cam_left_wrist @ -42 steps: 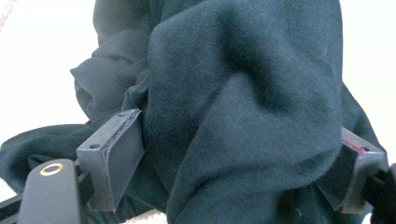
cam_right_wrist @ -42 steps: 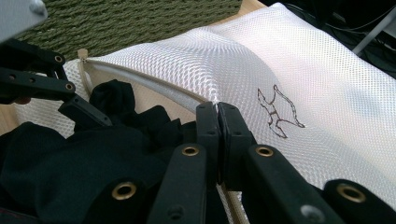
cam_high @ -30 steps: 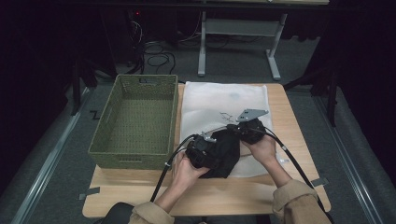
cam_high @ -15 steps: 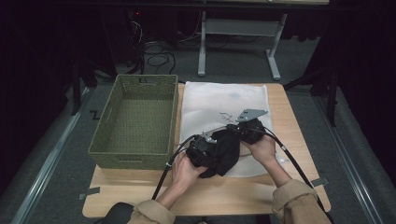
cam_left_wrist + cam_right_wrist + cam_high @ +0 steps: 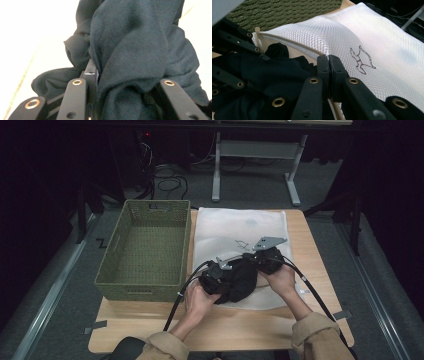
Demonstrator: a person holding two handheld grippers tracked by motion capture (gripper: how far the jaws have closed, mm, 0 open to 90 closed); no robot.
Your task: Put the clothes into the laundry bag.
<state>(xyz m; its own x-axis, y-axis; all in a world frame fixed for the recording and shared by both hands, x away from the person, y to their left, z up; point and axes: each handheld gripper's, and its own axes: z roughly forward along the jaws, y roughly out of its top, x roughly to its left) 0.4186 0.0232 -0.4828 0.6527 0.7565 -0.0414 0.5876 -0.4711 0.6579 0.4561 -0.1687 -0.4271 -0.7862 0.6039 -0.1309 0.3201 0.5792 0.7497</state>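
A dark garment (image 5: 243, 280) lies bunched at the near edge of a white mesh bag (image 5: 240, 227). My left gripper (image 5: 219, 275) is pushed into it from the left. Its jaws have just been closing, and the left gripper (image 5: 125, 77) now squeezes a thick fold of the dark garment (image 5: 135, 42) between them. My right gripper (image 5: 263, 260) sits at the bag's open edge. The right gripper (image 5: 328, 58) is shut on the rim of the white mesh bag (image 5: 374, 42) and holds it up above the dark garment (image 5: 277, 72).
A green woven basket (image 5: 142, 292) stands empty at the left of the wooden table (image 5: 240, 325), beside the bag. Cables trail from both grippers toward the table's near edge. Beyond the table are a dark floor and a desk frame (image 5: 252, 150).
In the high view the left hand has nudged slightly into the dark garment. The right hand and the bag's edge have stayed where they were.
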